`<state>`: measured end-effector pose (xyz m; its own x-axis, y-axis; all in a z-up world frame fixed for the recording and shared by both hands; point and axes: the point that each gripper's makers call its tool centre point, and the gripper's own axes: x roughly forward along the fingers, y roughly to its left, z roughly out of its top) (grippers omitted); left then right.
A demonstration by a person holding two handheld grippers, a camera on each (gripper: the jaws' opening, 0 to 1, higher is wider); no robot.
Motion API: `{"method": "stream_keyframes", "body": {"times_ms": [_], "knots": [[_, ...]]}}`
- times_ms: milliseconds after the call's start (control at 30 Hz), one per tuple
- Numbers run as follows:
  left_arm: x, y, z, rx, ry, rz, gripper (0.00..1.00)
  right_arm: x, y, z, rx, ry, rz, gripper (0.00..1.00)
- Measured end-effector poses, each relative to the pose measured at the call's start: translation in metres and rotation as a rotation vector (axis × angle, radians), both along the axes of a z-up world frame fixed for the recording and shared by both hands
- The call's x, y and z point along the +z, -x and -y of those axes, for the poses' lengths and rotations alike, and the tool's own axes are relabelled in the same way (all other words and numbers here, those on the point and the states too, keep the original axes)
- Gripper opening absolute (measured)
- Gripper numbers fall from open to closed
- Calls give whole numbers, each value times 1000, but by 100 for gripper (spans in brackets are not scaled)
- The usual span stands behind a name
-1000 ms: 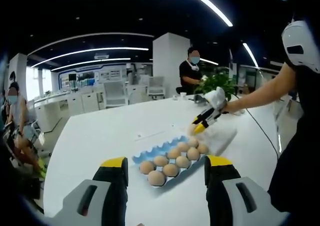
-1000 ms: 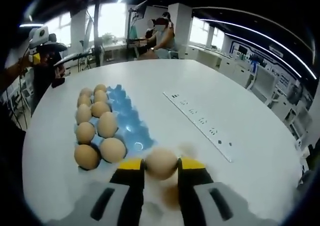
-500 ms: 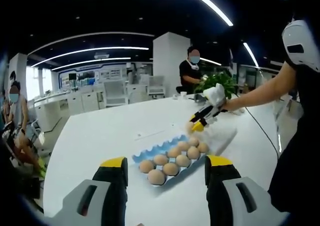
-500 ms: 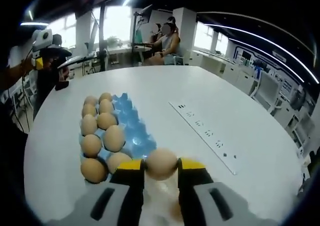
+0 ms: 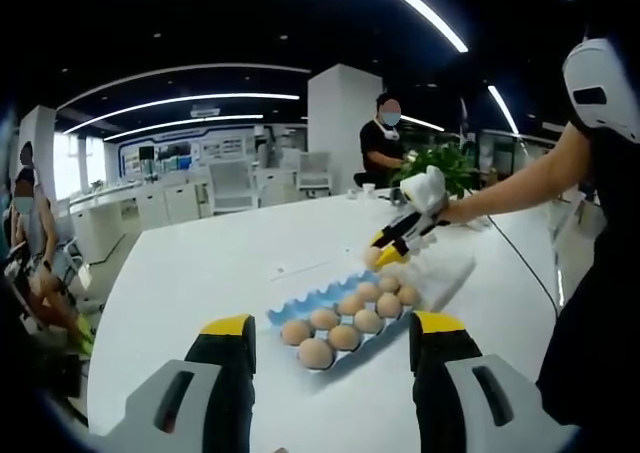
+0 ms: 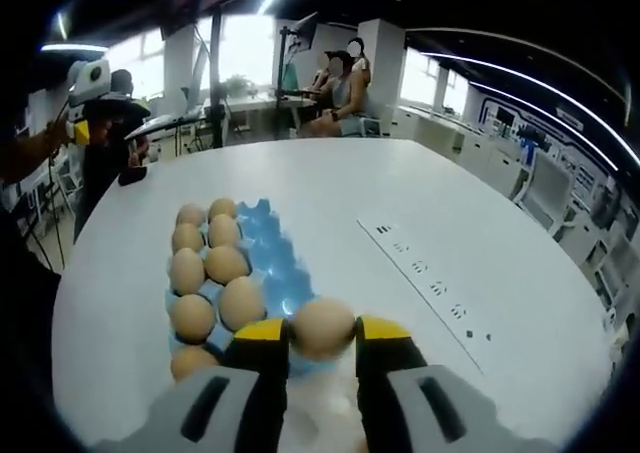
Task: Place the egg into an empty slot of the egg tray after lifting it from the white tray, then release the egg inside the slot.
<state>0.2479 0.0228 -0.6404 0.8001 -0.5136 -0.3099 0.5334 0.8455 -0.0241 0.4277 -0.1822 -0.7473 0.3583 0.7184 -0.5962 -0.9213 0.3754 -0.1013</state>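
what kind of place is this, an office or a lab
Probably an open-plan office or lab space: long ceiling light strips, rows of white desks and chairs, and people seated at workstations beyond the large white table.

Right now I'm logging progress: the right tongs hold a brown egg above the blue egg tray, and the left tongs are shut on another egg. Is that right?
Not quite. The left tongs are open and hold nothing, as the left gripper view shows. The rest stands: the right tongs grip a brown egg above the blue egg tray.

Brown egg (image 6: 324,327) clamped above blue egg tray (image 6: 268,265), near end; eight eggs (image 6: 206,264) seated, right column empty
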Motion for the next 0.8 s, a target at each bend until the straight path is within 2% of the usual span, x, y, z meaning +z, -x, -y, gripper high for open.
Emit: {"method": "stream_keyframes", "body": {"times_ms": [800], "knots": [[-4, 0, -7, 15, 5, -9, 62, 2, 1, -56, 71, -32, 1, 25]]}}
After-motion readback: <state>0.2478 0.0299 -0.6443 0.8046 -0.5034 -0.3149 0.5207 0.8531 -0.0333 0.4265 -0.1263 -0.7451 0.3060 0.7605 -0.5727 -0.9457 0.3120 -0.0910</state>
